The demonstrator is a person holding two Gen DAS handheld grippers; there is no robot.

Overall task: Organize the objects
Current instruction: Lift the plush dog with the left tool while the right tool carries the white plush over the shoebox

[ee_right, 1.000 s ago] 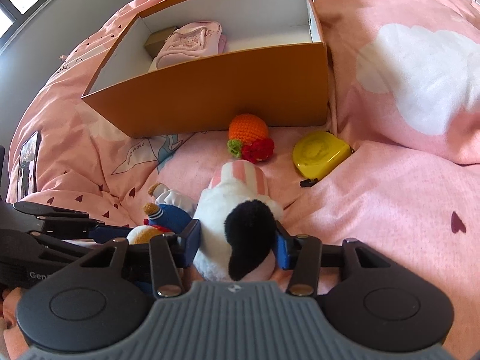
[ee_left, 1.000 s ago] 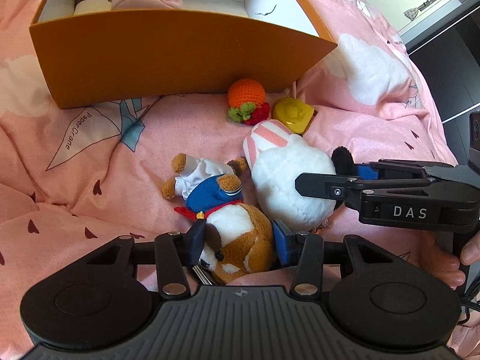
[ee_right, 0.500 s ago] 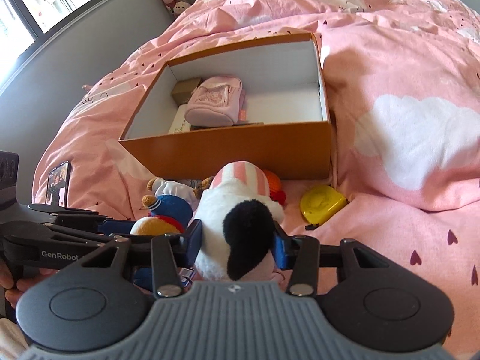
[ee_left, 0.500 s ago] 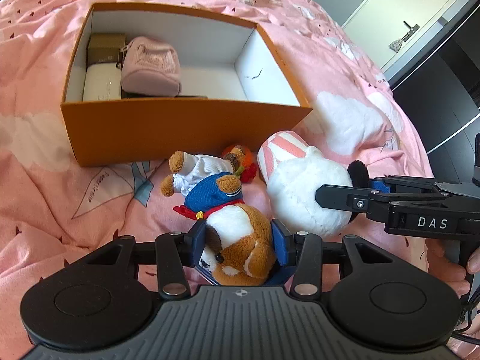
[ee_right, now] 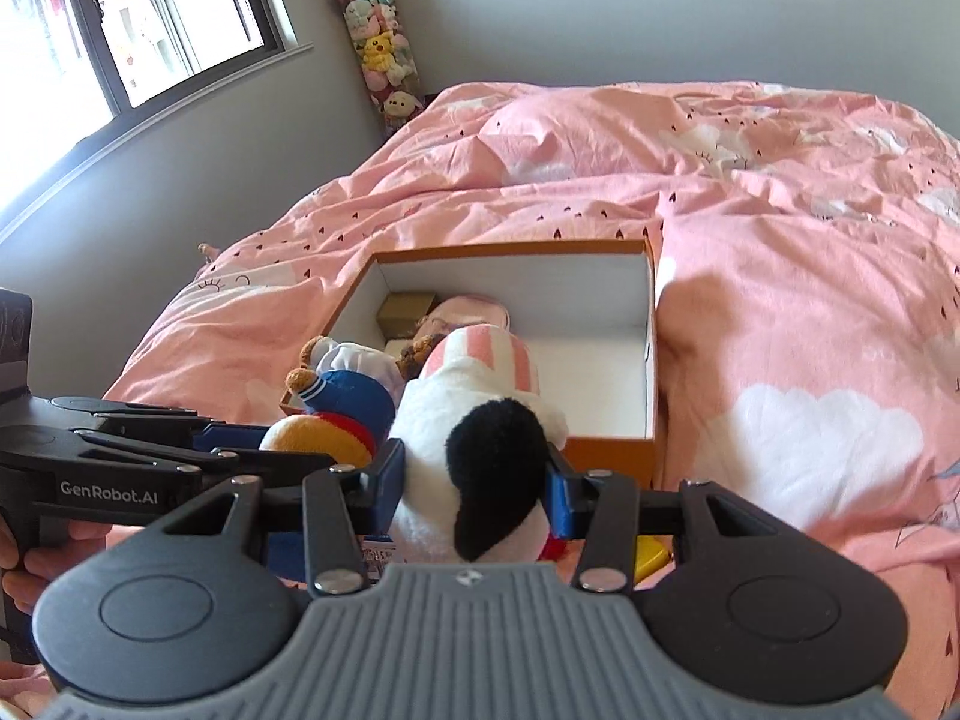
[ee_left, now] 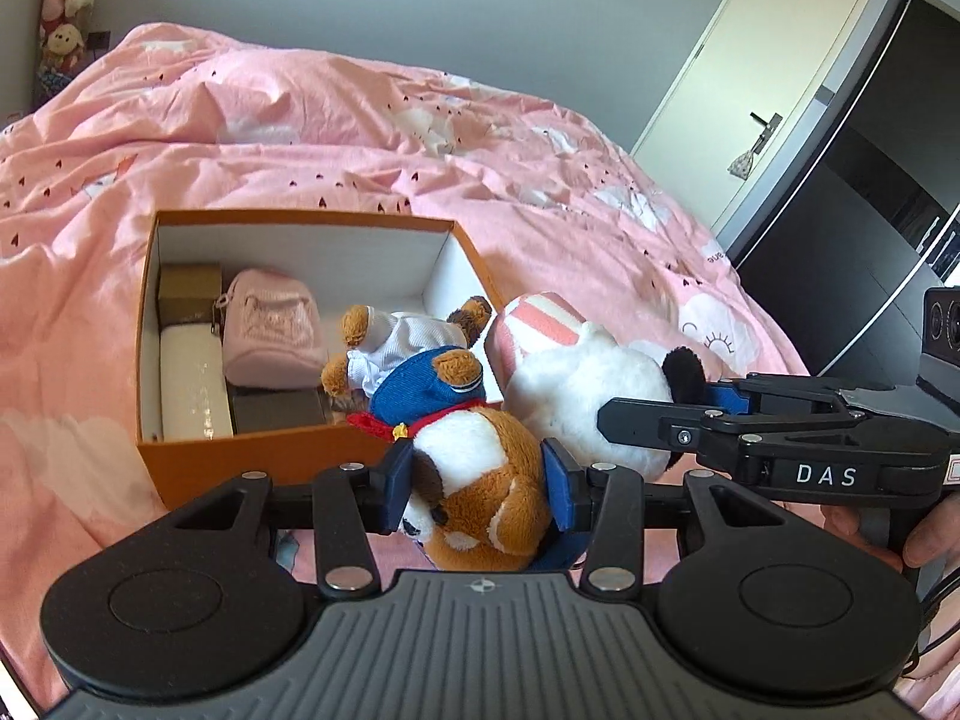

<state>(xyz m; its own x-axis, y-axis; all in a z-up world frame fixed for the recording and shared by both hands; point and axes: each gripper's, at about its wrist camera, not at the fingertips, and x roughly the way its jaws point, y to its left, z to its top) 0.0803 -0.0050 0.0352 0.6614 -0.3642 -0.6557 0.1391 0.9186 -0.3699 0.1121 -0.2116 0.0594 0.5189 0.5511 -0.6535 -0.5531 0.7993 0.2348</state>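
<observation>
A brown-and-white bear (ee_left: 480, 480) in a blue sailor top sits clamped between the left jaws, legs pointing ahead. A white plush (ee_right: 474, 450) with a black ear and pink-striped end is gripped in the right jaws. Beyond both jaws lies an open orange box (ee_left: 252, 462) holding a pink pouch (ee_left: 273, 330).

Yellow object (ee_right: 651, 555) mostly hidden behind right fingers (ee_right: 561, 495)

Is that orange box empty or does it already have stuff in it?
Partly filled: the orange box holds a pink pouch and small boxes; its right half is bare.
</observation>
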